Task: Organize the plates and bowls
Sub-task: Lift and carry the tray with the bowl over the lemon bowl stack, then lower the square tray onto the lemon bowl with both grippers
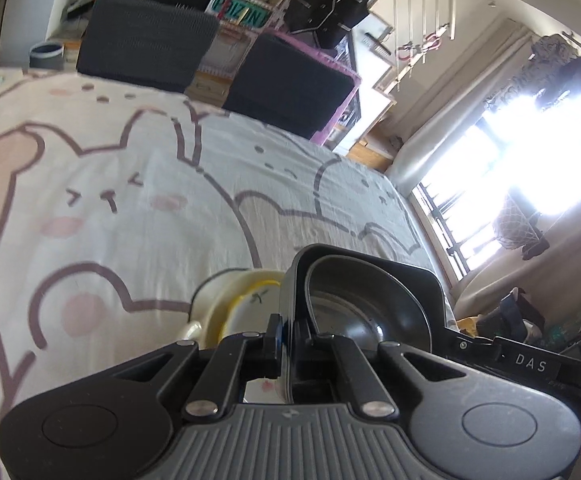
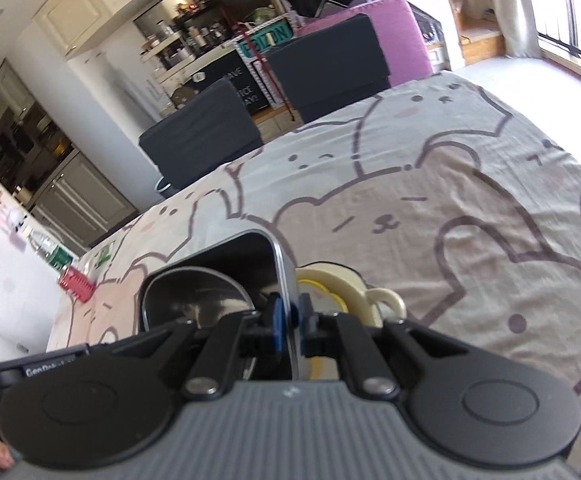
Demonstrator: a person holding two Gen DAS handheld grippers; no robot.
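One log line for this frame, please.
left tongs: shut on tray | right tongs: shut on tray | metal bowl: inside tray

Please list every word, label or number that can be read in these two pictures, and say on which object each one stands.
"DAS": white letters on the black device at the right edge, left wrist view.
"GoPro", blurred at its end: on the black camera body at the lower left, right wrist view.
Teal sign behind the dark chairs: large letters, too blurred to read surely.
Black board with white words: only fragments, not readable.
Green bottle label: too small.

Glossy metal bowl (image 1: 354,304), matt black tray (image 1: 370,264), wrinkled cloth tablecloth (image 1: 130,200).
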